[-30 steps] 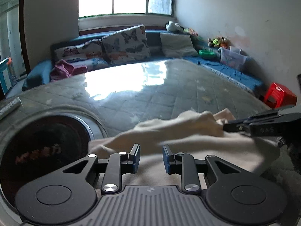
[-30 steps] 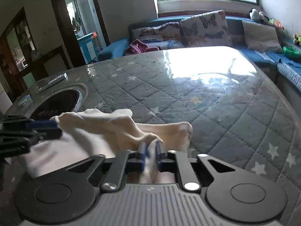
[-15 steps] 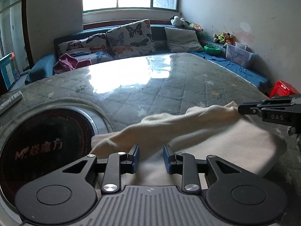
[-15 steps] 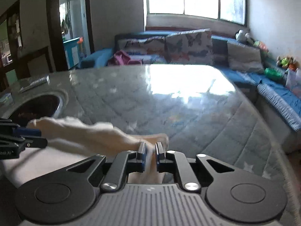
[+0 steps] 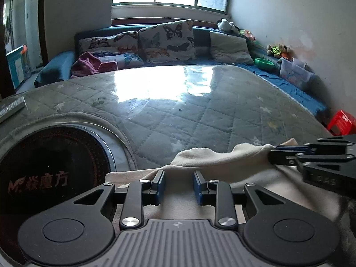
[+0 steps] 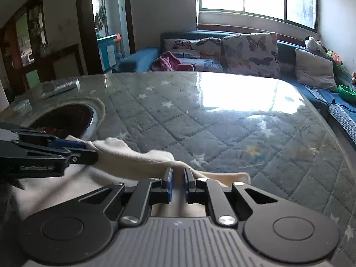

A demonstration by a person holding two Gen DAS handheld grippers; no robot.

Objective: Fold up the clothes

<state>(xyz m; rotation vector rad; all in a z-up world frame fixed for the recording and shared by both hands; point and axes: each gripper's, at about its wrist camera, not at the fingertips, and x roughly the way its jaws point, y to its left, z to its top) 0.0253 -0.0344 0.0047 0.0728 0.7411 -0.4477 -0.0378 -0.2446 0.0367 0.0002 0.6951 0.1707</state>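
Right of round black burner, on quilted bench: cream garment spread; left gripper fingers parted, released, cloth beneath. Right view: right gripper fingers clenched on garment fold, edge kept lifted, likely for folding over.

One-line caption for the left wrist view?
Open left tongs over cream garment; right tongs pinch its edge.

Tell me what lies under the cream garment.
Under the cream garment lies the grey quilted star-patterned cover with a glossy sheet over it. The part directly beneath the cloth is covered, so anything there cannot be seen.
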